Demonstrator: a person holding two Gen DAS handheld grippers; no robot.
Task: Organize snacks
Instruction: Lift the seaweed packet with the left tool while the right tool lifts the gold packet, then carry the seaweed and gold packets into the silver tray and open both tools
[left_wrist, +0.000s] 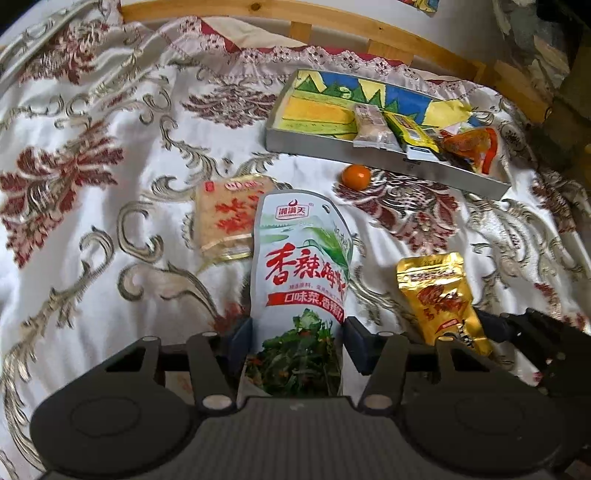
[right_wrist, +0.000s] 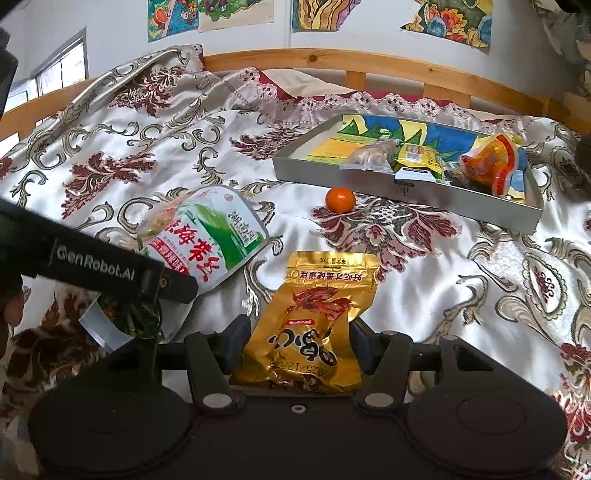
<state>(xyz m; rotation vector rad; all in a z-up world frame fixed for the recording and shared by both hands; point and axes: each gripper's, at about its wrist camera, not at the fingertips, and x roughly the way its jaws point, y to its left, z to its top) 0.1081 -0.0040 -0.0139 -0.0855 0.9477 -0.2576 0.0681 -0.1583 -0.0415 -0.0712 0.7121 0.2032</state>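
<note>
While both of our grippers were busy, each had a snack pouch between its fingers. Our left gripper (left_wrist: 298, 339) held the white pouch (left_wrist: 301, 273) of spicy greens by its lower end, jaws narrowed onto its sides, the pouch standing up off the bedspread (left_wrist: 92, 184). Our right gripper (right_wrist: 299, 343) held the gold pouch (right_wrist: 314, 314) the same way, pads pressed against its crumpled lower part.

We judged both pouches light and soft, with slick foil skins that buckle under pressure; a grip near the sealed bottom edge, where the film is doubled, seemed the safest hold, and a squeeze on the filled middle might let them slip or bulge.

A flat pale packet (left_wrist: 229, 218) lay on the bedspread just behind the white pouch, and a small orange (left_wrist: 355, 177) sat loose just before the tray's near wall.

Toward the far right of the bed stood the grey tray (left_wrist: 332, 149), shallow-walled and lined with a bright picture. Its right half already held several packets: a clear beige one, a yellow-green one, and an orange-red one, bunched together. Its left half lay bare.
</note>
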